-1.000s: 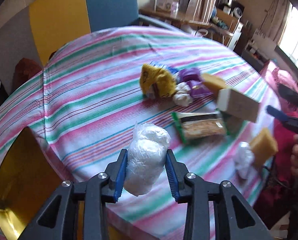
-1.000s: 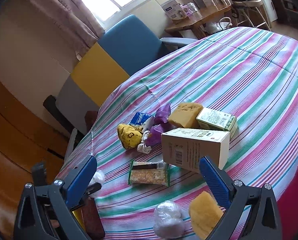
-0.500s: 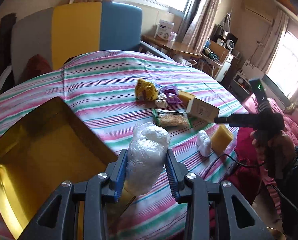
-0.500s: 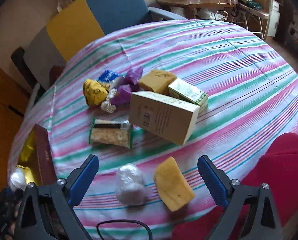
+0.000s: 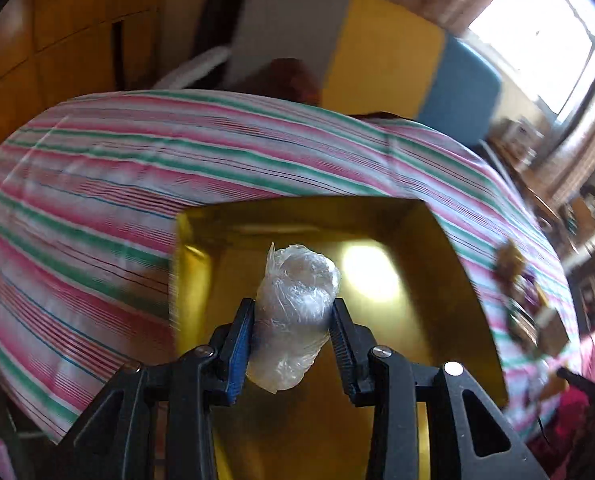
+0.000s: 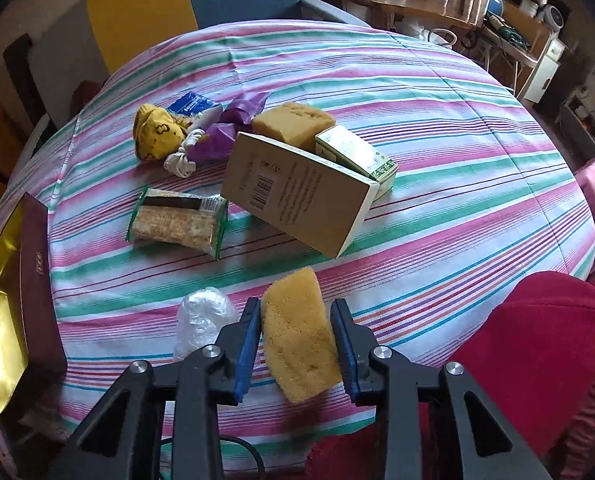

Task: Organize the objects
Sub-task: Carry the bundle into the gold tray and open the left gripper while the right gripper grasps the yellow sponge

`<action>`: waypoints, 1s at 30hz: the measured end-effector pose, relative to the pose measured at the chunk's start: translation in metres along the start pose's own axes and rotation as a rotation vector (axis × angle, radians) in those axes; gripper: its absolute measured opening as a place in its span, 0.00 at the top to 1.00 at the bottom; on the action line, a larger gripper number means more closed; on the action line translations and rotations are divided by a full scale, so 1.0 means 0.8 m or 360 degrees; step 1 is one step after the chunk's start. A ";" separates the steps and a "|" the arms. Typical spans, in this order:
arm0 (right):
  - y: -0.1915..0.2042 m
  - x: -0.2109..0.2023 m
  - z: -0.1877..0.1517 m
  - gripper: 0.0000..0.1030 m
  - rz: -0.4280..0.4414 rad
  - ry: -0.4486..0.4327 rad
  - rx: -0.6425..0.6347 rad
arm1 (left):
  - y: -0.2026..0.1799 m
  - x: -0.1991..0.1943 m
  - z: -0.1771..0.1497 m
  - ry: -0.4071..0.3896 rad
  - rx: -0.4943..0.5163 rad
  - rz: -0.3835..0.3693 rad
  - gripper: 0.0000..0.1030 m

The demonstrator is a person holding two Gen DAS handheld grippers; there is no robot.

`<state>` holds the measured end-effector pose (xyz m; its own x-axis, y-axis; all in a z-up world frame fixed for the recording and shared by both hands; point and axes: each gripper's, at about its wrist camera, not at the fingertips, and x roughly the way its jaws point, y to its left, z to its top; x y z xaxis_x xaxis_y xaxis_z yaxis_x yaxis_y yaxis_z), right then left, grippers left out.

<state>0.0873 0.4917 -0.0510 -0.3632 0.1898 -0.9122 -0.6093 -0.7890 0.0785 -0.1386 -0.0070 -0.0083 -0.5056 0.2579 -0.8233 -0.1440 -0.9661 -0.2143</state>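
A round table wears a cloth (image 6: 437, 168) striped pink, green and white; a chair (image 5: 381, 52) with grey, yellow and blue panels stands behind. The left gripper (image 5: 293, 340) clamps a crinkled plastic-wrapped bundle (image 5: 295, 312) above a shiny gold box (image 5: 429, 280). The right gripper (image 6: 297, 344), jaws just closed, squeezes a porous yellow sponge (image 6: 299, 332) at the table's near edge.

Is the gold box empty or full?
Empty as far as it shows: the gold box has bare shiny walls and floor; the plastic bundle hangs above it.
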 end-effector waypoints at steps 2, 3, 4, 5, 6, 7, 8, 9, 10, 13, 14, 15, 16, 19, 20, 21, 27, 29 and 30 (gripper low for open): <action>0.004 -0.001 0.002 0.65 0.0004 -0.0010 0.0008 | 0.010 0.015 0.011 0.0006 -0.0027 0.0053 0.64; 0.005 -0.001 0.002 0.65 0.0007 -0.0016 0.0009 | 0.016 0.023 0.016 0.0008 -0.0036 0.0081 0.64; 0.005 -0.002 0.001 0.65 0.0011 -0.0021 0.0010 | 0.019 0.029 0.018 0.0012 -0.0033 0.0100 0.64; 0.005 -0.002 0.001 0.65 0.0017 -0.0024 0.0011 | 0.021 0.039 0.024 0.0020 -0.0040 0.0113 0.64; 0.005 -0.003 0.001 0.65 0.0021 -0.0028 0.0014 | 0.024 0.045 0.027 0.0023 -0.0059 0.0119 0.64; 0.005 -0.005 0.000 0.65 0.0023 -0.0034 0.0016 | 0.027 0.053 0.029 0.0034 -0.0074 0.0128 0.63; 0.004 -0.006 -0.001 0.65 0.0029 -0.0038 0.0016 | 0.028 0.060 0.032 0.0039 -0.0078 0.0138 0.63; 0.004 -0.007 -0.002 0.65 0.0037 -0.0041 0.0017 | 0.027 0.064 0.032 0.0034 -0.0083 0.0151 0.63; 0.004 -0.007 -0.001 0.65 0.0041 -0.0045 0.0023 | 0.027 0.068 0.033 0.0031 -0.0089 0.0168 0.63; 0.002 -0.006 -0.001 0.65 0.0055 -0.0055 0.0034 | 0.029 0.081 0.038 0.0035 -0.0099 0.0243 0.59; 0.002 -0.007 -0.001 0.65 0.0057 -0.0058 0.0037 | 0.028 0.081 0.040 0.0026 -0.0094 0.0255 0.58; 0.001 -0.008 -0.001 0.66 0.0058 -0.0058 0.0037 | 0.027 0.080 0.040 0.0020 -0.0090 0.0269 0.55; 0.001 -0.008 0.000 0.66 0.0058 -0.0058 0.0039 | 0.027 0.079 0.041 0.0013 -0.0086 0.0277 0.53; 0.000 -0.009 0.000 0.66 0.0060 -0.0068 0.0046 | 0.024 0.070 0.041 0.0001 -0.0069 0.0269 0.51; 0.000 -0.009 0.000 0.66 0.0061 -0.0072 0.0048 | 0.023 0.064 0.039 -0.0012 -0.0068 0.0267 0.51; -0.001 -0.010 -0.001 0.67 0.0065 -0.0080 0.0053 | 0.022 0.056 0.037 -0.0036 -0.0061 0.0269 0.51; -0.009 -0.020 -0.002 0.68 0.0102 -0.0163 0.0120 | 0.012 -0.003 0.012 -0.0225 0.0055 0.0266 0.51; -0.009 -0.026 -0.002 0.68 0.0102 -0.0208 0.0133 | 0.009 -0.023 -0.008 -0.0264 0.0100 0.0257 0.51; -0.008 -0.028 -0.002 0.68 0.0098 -0.0225 0.0133 | 0.009 -0.031 -0.017 -0.0279 0.0097 0.0253 0.51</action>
<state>0.1004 0.4914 -0.0314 -0.4933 0.2276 -0.8396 -0.6374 -0.7513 0.1708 -0.1153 -0.0207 0.0033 -0.6650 0.1055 -0.7393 -0.0990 -0.9937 -0.0528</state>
